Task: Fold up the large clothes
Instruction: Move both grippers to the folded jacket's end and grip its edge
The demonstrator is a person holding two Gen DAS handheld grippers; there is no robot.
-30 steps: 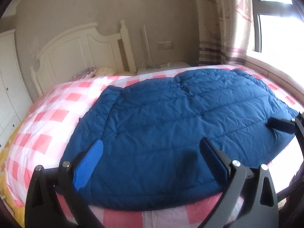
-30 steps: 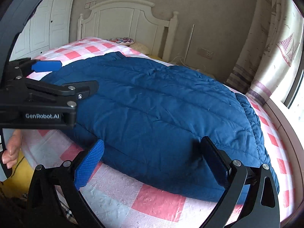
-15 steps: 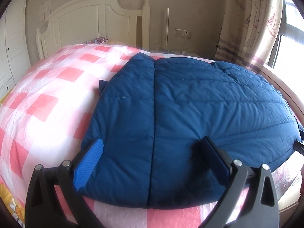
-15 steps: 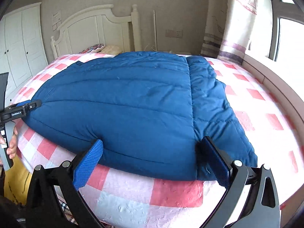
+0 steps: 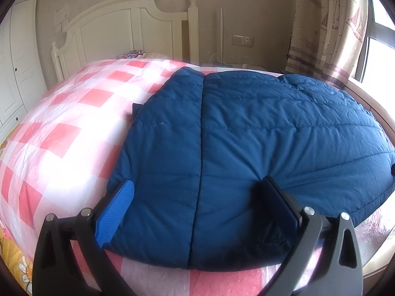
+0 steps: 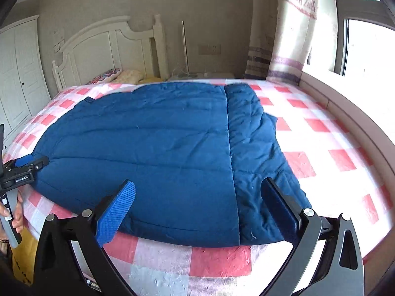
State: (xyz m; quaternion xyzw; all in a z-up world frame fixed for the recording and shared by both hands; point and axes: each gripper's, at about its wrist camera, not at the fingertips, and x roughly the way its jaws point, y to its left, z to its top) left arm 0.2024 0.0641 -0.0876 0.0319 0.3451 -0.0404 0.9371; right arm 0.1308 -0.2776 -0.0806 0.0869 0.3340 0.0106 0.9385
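Item: navy blue quilted padded jacket [image 5: 259, 153], large, spread flat across the bed with pink-and-white checked cover [image 5: 61, 128].

Change noted: over the last second both wrist views swung from oblique angles to square-on at the hem; left claw [image 5: 197, 207] and right claw [image 6: 200, 209] moved apart from each other toward opposite ends of the garment. Since half a second ago, hardly any shift. Likely meaning: positions taken at the two corners of the near edge, ready for the first lengthwise fold; no fold begun.

Claw state: left, fingers spread wide, nothing between them, poised over the hem at 6 o'clock of its view. Right, likewise spread and empty, straddling the seam near the hem. Left claw also seen in the right view at 9 o'clock, at the garment's far end, contact not clear.

Materials and shapes: shell fabric smooth, slightly sheened, puffy; horizontal stitched channels; one straight vertical seam or placket. Narrow panel beside it more crumpled. Outline rounded, thick at the edges. Bed cover thin, crinkled, glossy in the window light. White panelled wooden headboard [image 6: 108, 49] at 11 o'clock; patterned curtain [image 6: 291, 29] at 1 o'clock.
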